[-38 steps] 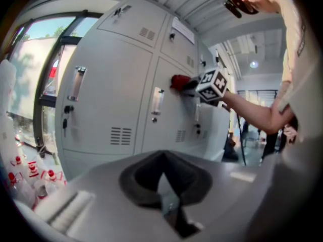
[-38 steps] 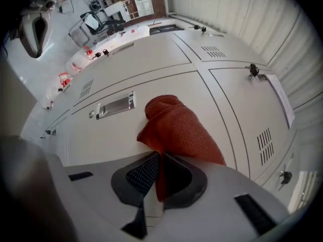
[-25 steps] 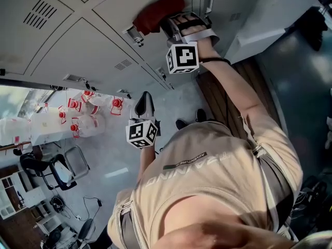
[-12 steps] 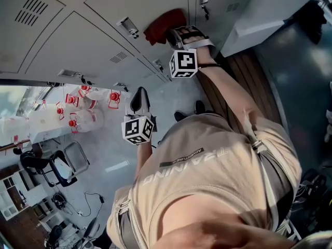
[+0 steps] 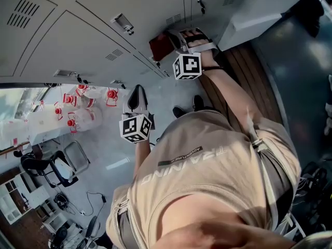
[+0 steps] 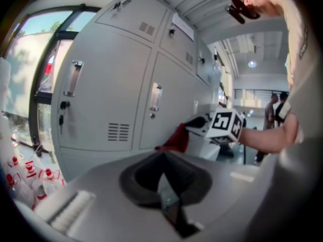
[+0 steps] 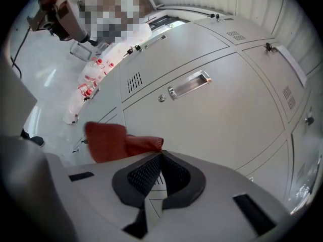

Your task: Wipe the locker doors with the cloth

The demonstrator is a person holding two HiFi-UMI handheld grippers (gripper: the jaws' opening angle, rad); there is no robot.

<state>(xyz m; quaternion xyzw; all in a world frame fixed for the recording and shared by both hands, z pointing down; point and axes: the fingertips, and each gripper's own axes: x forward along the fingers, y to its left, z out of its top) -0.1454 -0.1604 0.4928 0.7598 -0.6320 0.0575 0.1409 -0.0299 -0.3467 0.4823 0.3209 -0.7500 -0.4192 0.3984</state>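
R hand-held gripper (image 7: 160,155) pinches a corner of the red cloth (image 7: 117,141) at a lower locker door (image 7: 217,110). Soft, light, prob. bunches, so best gripped at a fold. L hand-held gripper (image 6: 162,158) pressed together, empty.

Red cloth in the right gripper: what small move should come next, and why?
Probably a short sweep of the red cloth across the locker door toward its handle. The right gripper is shut on the cloth's corner. The cloth sits near one edge of that door, and most of the panel's face lies beyond it.
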